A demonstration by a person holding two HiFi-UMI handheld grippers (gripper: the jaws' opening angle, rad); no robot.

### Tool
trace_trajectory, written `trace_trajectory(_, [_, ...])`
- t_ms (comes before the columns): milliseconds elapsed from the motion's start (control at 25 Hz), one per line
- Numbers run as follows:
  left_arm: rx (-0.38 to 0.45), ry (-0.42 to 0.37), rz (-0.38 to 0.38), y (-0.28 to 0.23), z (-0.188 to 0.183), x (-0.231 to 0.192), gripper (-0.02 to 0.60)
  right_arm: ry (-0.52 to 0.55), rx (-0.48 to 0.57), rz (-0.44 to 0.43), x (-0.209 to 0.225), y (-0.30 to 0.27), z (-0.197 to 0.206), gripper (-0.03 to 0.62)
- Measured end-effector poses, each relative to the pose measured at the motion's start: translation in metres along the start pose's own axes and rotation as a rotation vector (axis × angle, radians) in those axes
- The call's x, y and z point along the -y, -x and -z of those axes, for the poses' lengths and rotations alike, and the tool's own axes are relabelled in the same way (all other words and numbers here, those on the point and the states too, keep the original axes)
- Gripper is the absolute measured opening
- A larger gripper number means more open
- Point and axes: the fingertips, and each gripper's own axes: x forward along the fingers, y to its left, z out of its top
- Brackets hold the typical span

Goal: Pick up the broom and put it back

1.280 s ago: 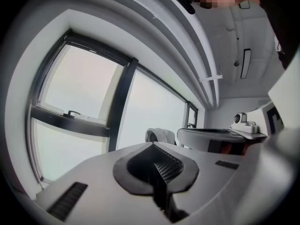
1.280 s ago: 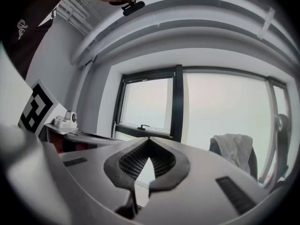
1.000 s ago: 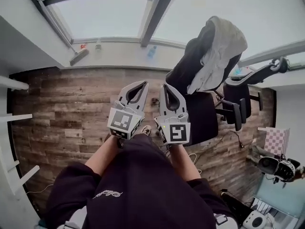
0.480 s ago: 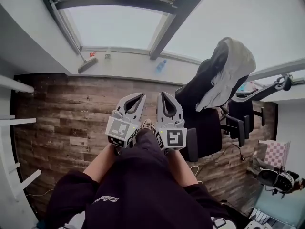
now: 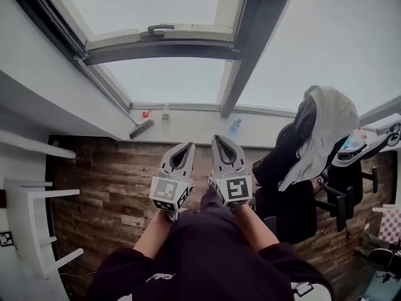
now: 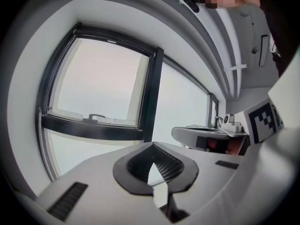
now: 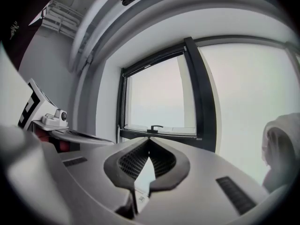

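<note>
1. A person's dark sleeves fill the bottom of the head view, and the two grippers are held out side by side.
2. The left gripper (image 5: 188,147) is clenched tip to tip and grasps nothing. The right gripper (image 5: 217,139) is clenched the same way and is also empty.
3. Under and ahead of them lies a plank floor (image 5: 106,168), with nothing standing between the grippers and the wall.
4. A black chair (image 5: 294,199) with a white cloth (image 5: 319,130) draped over its back stands just right of the right gripper. A white shelf (image 5: 31,196) stands at the far left.
5. A blue bottle (image 5: 234,125) sits at the foot of the pale wall, ahead of the right gripper. A small bottle (image 5: 165,113) and a red item (image 5: 145,113) sit further left.
6. The broom (image 5: 141,129) leans there, ahead and left of the left gripper and well apart from it. Its grey brush head is low against the wall, just beside the red item. Its thin handle (image 5: 103,86) slants up and left along the window frame.
7. Above is the window, its handle (image 5: 160,28) on the sash.
</note>
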Motion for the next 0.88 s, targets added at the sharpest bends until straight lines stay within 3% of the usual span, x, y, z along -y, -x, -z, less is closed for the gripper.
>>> trace_trajectory(240, [-0.031,0.057,-0.067,-0.070,-0.002,-0.008,0.000,0.010,-0.030,-0.075,0.050,-0.062,-0.001,0.021])
trace_trajectory(440, [-0.089,0.087,-0.202,-0.072,0.016,-0.041,0.000,0.006,-0.061,-0.186,0.052,-0.102,0.022,0.021])
trace_trajectory(680, [-0.071,0.148,-0.455,-0.016,0.026,-0.123,0.000,0.054,-0.085,-0.396,-0.020,-0.140,0.031,0.021])
trace_trajectory(880, [-0.027,0.195,-0.577,0.037,0.032,-0.176,0.000,0.132,-0.090,-0.545,-0.107,-0.169,0.035,0.021])
